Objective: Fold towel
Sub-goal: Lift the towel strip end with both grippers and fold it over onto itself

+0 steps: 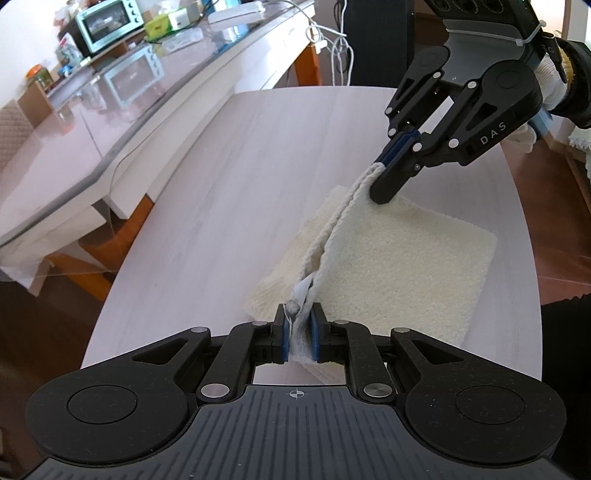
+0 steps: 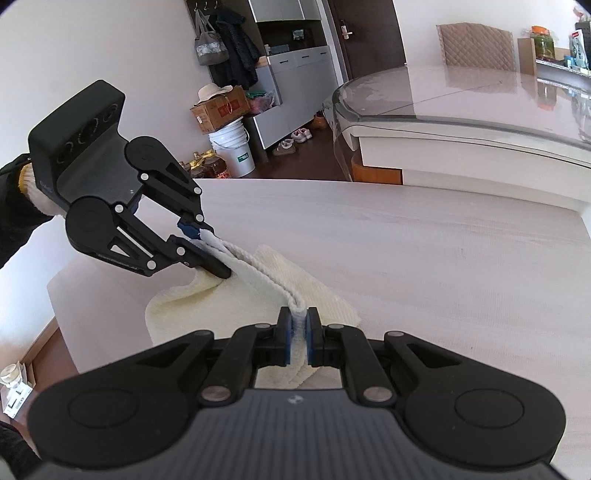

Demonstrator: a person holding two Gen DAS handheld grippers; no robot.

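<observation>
item: towel (image 1: 399, 266), cream, looped terry, already doubled over; lies on the pale wood-grain table (image 1: 229, 177), toward its near right part in the left wrist view. one doubled hemmed edge is lifted off the surface and stretched as a taut ridge between the two tools; the rest of the cloth rests flat on the table on either side of that ridge.

left gripper (image 1: 298, 328): jaws drawn narrow, blue pads (image 1: 283, 334) pinching one end of the raised edge, where a small white label shows. seen also from the right wrist view (image 2: 201, 242), at the left, tilted down toward the cloth, lower finger touching the towel surface.

right gripper (image 2: 299, 332): jaws drawn narrow, clamped on the other end of the same edge, two corded hems visible between its pads. in the left wrist view (image 1: 391, 162) it appears upper right, angled downward, marked "das", held by a hand in a white knit glove (image 1: 554, 77).

surroundings: long glass-topped table (image 1: 110, 110) just beside the work table, bearing a mint-green toaster oven (image 1: 110, 22); white cables (image 1: 340, 48) hanging at its end. white bucket (image 2: 234, 147), cardboard box (image 2: 219, 109) with a hat on it, shoes (image 2: 295, 140), grey cabinet (image 2: 295, 85) along the far wall; quilted chair (image 2: 474, 46) behind the glass table.
</observation>
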